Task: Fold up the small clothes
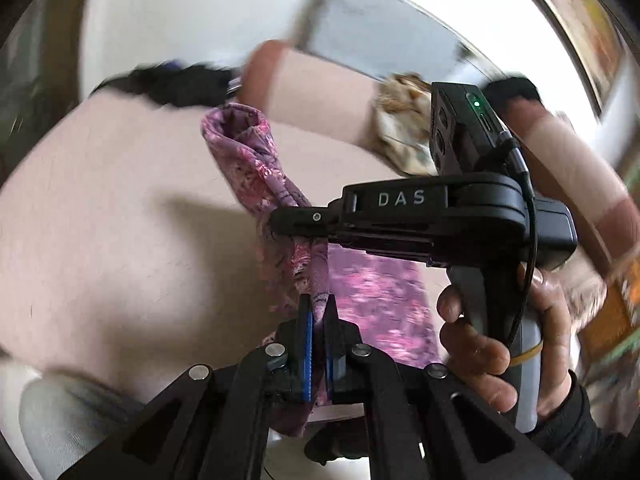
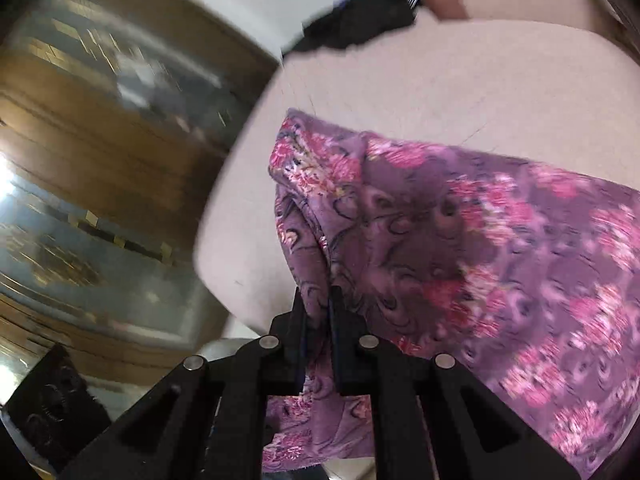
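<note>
At the 6 o'clock edge of the left wrist view, the left tool (image 1: 317, 320) is clamped on a bunched fold of the purple floral garment (image 1: 260, 168), with blue pads showing on the inner faces of both fingers. From that pinch the cloth rises toward 12 o'clock as a twisted rope and ends in a rolled, open loop of fabric near the middle of the frame. Partway up this rope, at about 3 o'clock from the centre, the right tool (image 1: 298, 220) reaches in from the right and is closed on the same garment; the person's right hand (image 1: 492, 344) grips its handle at 4 o'clock. More of the cloth hangs blurred below and behind that tool.

Under the garment lies a pale beige cushioned surface (image 1: 120, 200), seemingly a sofa or padded seat. At 11 o'clock a dark piece of clothing (image 1: 176, 84) rests on it, and at 1 o'clock a tan patterned cloth (image 1: 404, 120) sits partly behind the right device.

Seen from the right wrist camera, the right tool (image 2: 318, 308) at 6 o'clock pinches a gathered edge of the garment (image 2: 460, 240), which spreads wide toward 3 and 4 o'clock over the beige surface (image 2: 400, 72). No containers can be made out in either view.
</note>
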Available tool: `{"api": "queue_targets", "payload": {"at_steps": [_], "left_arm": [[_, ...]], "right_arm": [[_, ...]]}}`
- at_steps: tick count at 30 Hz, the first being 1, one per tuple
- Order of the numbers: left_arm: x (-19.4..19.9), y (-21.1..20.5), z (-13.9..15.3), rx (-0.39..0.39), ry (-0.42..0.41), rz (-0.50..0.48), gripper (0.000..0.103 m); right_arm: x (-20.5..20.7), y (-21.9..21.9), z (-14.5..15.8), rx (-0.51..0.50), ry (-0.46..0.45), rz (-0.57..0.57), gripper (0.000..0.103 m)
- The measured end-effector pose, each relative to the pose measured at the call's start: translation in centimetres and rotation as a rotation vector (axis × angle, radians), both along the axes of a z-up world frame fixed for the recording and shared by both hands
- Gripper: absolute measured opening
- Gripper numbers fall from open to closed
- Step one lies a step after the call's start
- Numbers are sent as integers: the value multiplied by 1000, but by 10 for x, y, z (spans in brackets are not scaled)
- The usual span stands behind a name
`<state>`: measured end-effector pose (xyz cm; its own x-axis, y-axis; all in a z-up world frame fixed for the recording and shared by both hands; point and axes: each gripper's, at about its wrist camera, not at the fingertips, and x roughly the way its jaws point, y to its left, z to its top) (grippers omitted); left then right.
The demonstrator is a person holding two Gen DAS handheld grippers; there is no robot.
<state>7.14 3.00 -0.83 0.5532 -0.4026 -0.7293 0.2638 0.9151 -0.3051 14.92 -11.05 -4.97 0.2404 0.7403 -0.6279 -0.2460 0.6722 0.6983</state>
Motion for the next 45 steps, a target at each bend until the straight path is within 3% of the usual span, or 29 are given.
{"api": "queue_targets", "payload": {"at_steps": [4,7,10,12,16,22,26,29,31,36,39,42,44,45], "left_arm": [[-2,-70,11,60,-20,-134,2],[3,-125,-2,106,0,-218,2],[17,-173,-25,149,44,-282,2],[21,-198,-41,180,61,-315,2],[43,-219,-77,115,166,-323,2],[45,-227,-107,70,266,-313,2],[44,-237,-118,72,290,-328,2],[36,-247,-130,128,282,-343,3],[37,-251,-136,108,308,-341,3],[28,-258,-123,94,257,-381,3],[30,-266,-145,163,313,-389,3],[25,-269,-158,161,336,-380,12],[19,-264,-153,83,352,-393,35],[14,-260,-148,45,361,-401,37]], "right_arm": [[-12,-78,4,118,-13,-95,9],[-20,-136,-11,213,9,-170,9],[-25,-192,-41,303,50,-241,9],[-26,-203,-60,328,68,-285,8],[-26,-243,-116,389,167,-385,8],[-15,-256,-148,217,274,-475,8],[-20,-256,-143,160,262,-484,5],[-19,-254,-145,113,273,-484,5],[-19,-253,-145,95,280,-485,5],[-33,-259,-122,69,185,-486,4],[-25,-251,-140,-33,260,-490,4],[-25,-256,-147,-4,286,-505,4],[-26,-260,-148,14,287,-509,5],[-27,-261,-149,11,290,-512,7]]}}
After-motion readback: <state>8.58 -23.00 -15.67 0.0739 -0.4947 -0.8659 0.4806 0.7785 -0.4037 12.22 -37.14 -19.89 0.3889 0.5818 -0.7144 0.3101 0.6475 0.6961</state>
